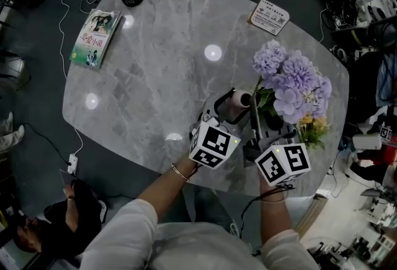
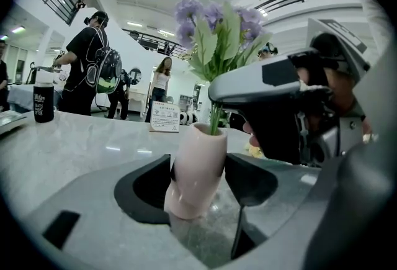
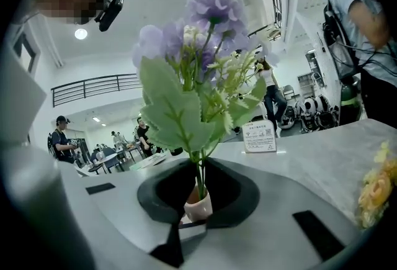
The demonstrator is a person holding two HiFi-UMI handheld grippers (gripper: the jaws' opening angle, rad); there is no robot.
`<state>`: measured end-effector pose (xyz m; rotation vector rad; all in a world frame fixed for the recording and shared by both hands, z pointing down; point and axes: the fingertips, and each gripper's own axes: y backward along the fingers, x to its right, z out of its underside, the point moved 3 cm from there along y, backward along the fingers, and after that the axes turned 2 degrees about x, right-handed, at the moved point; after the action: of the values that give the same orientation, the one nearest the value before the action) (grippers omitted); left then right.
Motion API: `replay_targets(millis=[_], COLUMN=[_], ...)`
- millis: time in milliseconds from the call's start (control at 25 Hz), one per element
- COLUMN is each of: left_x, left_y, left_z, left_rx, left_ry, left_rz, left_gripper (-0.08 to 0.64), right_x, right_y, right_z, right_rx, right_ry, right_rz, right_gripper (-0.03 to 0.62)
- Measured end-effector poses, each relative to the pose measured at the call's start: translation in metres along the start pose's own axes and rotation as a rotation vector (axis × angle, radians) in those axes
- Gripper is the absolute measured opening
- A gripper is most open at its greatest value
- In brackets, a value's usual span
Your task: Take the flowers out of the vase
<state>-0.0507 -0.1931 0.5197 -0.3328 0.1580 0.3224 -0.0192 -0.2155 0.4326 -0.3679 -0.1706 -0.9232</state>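
Pink vase (image 2: 198,151), at four o'clock on the marble table (image 1: 155,76), is clamped by the left gripper (image 2: 197,185); the flowers' (image 3: 198,58) stems are flanked, unpinched, by the right gripper's (image 3: 197,200) spread jaws; closed off-centre, stems could be missed or bent, and the vase dragged over.
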Motion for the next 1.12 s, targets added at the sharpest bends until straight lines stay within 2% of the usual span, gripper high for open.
replay_targets(millis=[680, 1120], left_x=[-0.006, 0.007], left_y=[0.013, 0.033], left_z=[-0.001, -0.023], left_rx=[0.02, 0.047], left_ry=[0.005, -0.008], left_rz=[-0.046, -0.05], left_gripper=[0.278, 0.278], right_x=[-0.012, -0.015], right_y=[0.009, 0.027], right_z=[-0.022, -0.06], right_rx=[0.074, 0.183], right_ry=[0.025, 0.046], right_rz=[-0.002, 0.017], right_gripper=[0.041, 0.041])
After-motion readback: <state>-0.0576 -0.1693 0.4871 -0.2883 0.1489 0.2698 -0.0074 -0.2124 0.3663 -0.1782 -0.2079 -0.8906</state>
